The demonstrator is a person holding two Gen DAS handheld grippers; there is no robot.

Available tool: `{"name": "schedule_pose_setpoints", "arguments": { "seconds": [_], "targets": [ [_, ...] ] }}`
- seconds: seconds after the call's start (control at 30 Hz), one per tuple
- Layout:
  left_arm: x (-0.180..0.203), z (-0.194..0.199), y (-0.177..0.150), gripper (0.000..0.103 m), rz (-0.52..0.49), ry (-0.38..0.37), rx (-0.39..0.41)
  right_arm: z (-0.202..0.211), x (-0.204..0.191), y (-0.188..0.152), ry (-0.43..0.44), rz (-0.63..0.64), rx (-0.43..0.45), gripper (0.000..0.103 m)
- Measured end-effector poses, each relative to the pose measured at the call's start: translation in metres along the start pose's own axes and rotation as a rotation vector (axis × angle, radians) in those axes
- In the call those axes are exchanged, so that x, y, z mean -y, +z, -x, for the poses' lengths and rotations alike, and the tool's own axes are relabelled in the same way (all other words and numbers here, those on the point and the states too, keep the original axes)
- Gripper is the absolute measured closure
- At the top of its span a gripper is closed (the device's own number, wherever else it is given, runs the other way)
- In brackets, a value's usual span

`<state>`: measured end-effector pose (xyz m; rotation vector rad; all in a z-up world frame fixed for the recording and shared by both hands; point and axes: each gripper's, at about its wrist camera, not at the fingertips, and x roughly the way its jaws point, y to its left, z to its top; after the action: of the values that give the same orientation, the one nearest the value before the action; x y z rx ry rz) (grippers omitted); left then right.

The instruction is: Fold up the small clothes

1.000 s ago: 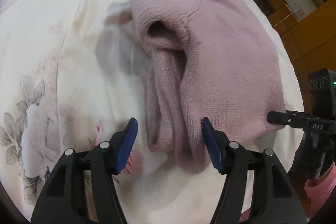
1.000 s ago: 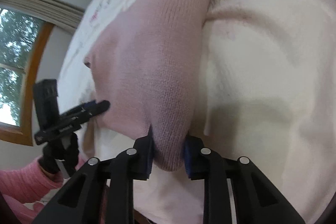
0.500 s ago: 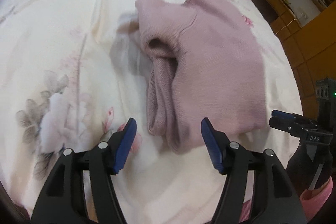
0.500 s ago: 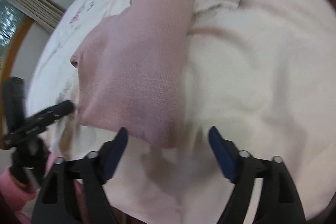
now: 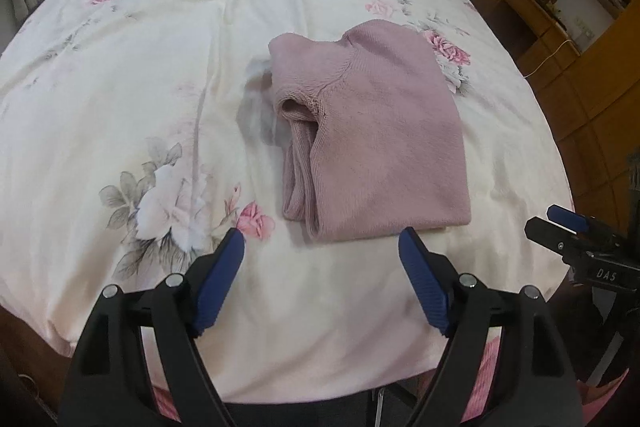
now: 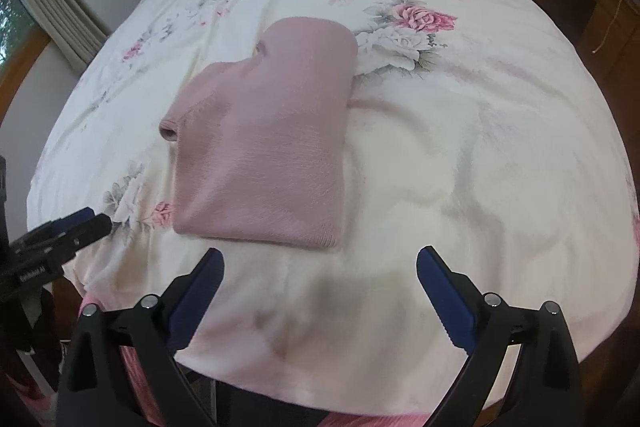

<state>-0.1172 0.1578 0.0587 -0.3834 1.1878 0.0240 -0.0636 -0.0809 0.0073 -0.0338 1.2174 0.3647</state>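
Left wrist view: "DAS" could be read on the right gripper (image 5: 568,223); the folded pink sweater (image 5: 376,139) was left on the floral bedspread (image 5: 120,87), both grippers' jaws spread wide, left gripper (image 5: 320,259) included.

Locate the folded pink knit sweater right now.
The folded pink knit sweater lies flat on the floral bedsheet, just beyond both open tongs, left and right, touching neither.

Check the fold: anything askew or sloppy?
Mostly tidy. The pink sweater lies flat on the bedspread, but its left edge shows bunched layers and an open sleeve cuff poking out, not a clean edge.
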Motion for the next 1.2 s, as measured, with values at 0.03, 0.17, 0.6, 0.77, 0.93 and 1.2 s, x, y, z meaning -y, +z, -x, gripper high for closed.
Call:
{"name": "schedule_pose_setpoints", "arguments": {
  "seconds": [0.03,0.17,0.6,0.77,0.93,1.2],
  "targets": [
    [0.002,0.002,-0.001,0.023,-0.005,0.005,0.002,0.006,0.0,-0.001,-0.004,-0.001,0.006,0.005],
    [0.01,0.014,-0.005,0.023,-0.019,0.012,0.006,0.026,-0.008,-0.002,-0.036,0.004,0.035,0.004],
    [0.024,0.042,-0.011,0.022,-0.017,0.042,0.042,0.062,-0.025,-0.001,-0.132,0.05,0.091,0.004],
    [0.026,0.045,-0.01,0.022,-0.021,0.055,0.053,0.062,-0.025,-0.002,-0.136,0.04,0.08,0.004],
    [0.031,0.048,-0.01,0.022,-0.046,0.078,0.063,0.061,-0.026,-0.003,-0.151,0.039,0.077,0.004],
    [0.035,0.043,-0.009,0.022,-0.055,0.077,0.052,0.058,-0.023,-0.002,-0.171,0.039,0.082,0.004]
  ]
}}
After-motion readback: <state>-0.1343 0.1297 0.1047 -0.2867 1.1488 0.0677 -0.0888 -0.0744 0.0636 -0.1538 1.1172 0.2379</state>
